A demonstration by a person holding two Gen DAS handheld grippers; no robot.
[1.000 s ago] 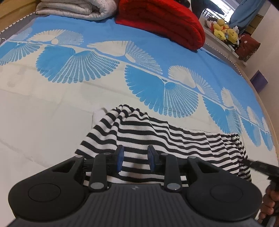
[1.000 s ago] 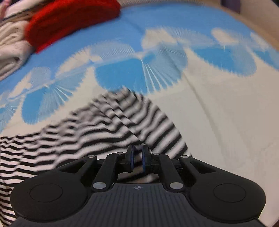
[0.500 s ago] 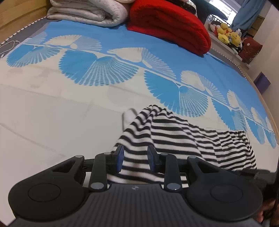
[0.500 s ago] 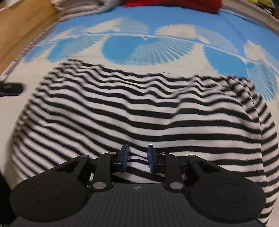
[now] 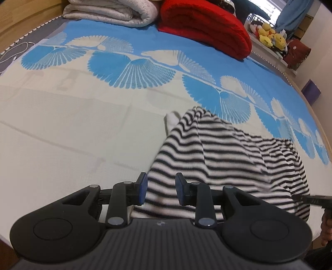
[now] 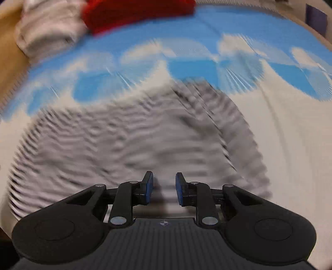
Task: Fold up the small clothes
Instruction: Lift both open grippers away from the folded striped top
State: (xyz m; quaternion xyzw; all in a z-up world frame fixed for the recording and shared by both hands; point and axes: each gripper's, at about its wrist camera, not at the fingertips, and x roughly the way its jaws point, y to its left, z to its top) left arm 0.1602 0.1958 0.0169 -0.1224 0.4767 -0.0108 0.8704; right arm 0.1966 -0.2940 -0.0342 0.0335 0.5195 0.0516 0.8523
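Note:
A small black-and-white striped garment (image 5: 220, 157) lies rumpled on the bed cover, with a white piece (image 5: 171, 120) showing at its far left corner. My left gripper (image 5: 160, 190) is open above the garment's near left edge and holds nothing. In the right wrist view the garment (image 6: 128, 141) is blurred by motion and fills the middle. My right gripper (image 6: 162, 185) is open over its near edge and empty. The right gripper's tip (image 5: 311, 199) also shows in the left wrist view at the garment's right edge.
The bed cover (image 5: 62, 135) is cream with blue fan shapes. A folded red blanket (image 5: 207, 27) and a folded white quilt (image 5: 112, 10) lie at the far end. Plush toys (image 5: 269, 37) sit on a ledge beyond the bed's far right edge.
My right gripper has opened and let go of the garment, and swings fast across it. My left gripper has shifted left, staying open; the garment now lies more to its right.

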